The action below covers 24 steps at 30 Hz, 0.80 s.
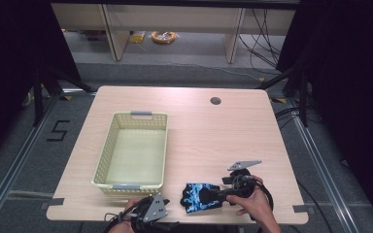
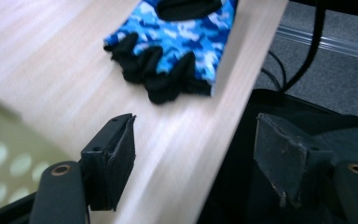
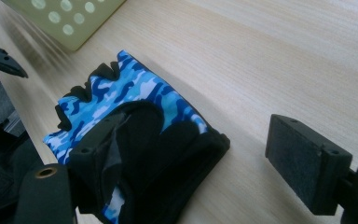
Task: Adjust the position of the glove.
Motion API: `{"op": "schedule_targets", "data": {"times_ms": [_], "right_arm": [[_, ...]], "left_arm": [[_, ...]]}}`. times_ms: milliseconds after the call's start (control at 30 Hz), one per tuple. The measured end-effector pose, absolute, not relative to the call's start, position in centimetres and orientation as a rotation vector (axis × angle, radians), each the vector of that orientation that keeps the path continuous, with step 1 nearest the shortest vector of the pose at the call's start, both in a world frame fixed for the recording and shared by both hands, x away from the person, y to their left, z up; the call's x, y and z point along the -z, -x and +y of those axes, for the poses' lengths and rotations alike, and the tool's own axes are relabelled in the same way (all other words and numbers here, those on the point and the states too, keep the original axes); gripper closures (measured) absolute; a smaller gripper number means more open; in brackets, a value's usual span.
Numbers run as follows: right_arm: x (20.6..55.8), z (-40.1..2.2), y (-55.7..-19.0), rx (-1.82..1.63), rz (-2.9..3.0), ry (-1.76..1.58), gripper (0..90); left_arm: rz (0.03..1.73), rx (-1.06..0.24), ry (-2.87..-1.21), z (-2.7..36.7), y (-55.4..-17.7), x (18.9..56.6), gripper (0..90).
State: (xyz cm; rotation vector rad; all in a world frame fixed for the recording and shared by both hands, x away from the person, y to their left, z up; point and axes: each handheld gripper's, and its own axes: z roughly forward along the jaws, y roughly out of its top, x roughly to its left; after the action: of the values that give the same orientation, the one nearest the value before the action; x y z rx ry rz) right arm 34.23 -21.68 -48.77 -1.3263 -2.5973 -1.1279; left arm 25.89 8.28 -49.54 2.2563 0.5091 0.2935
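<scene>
Both tongs stand wide open and hold nothing, as we see them from above at the near edge of the wooden table (image 1: 213, 131). Our right gripper (image 1: 217, 193) hovers at the cuff end of a blue camouflage fingerless glove (image 1: 197, 196), one jaw over its black palm and the other beside it above bare wood. Our left gripper (image 1: 162, 208) hangs at the table's front edge, just left of the glove's finger stubs. Behind it sits a pale yellow perforated basket (image 1: 108, 148) on the table's left half.
</scene>
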Motion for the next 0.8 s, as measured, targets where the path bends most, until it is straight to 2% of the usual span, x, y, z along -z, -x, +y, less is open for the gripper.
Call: {"op": "schedule_targets", "data": {"times_ms": [133, 300, 567, 800], "right_arm": [[48.8, -21.4, -34.3, 1.136, -2.595, 1.310, 23.1], [48.8, -21.3, -34.3, 1.102, -2.616, 1.330, 25.2], [49.3, -20.3, -34.2, 1.037, -2.690, 1.305, 30.9], [49.7, -19.8, -34.1, 1.013, -2.728, 1.242, 41.5]], "left_arm": [[0.507, -0.311, -2.260, 7.2, -26.6, 49.3, 31.0], [0.473, -0.338, -2.294, 6.1, -27.2, 48.9, 38.2], [0.470, -0.373, -2.343, 5.1, -28.0, 49.7, 38.7], [0.479, -0.346, -2.356, 5.0, -28.3, 50.0, 37.7]]}}
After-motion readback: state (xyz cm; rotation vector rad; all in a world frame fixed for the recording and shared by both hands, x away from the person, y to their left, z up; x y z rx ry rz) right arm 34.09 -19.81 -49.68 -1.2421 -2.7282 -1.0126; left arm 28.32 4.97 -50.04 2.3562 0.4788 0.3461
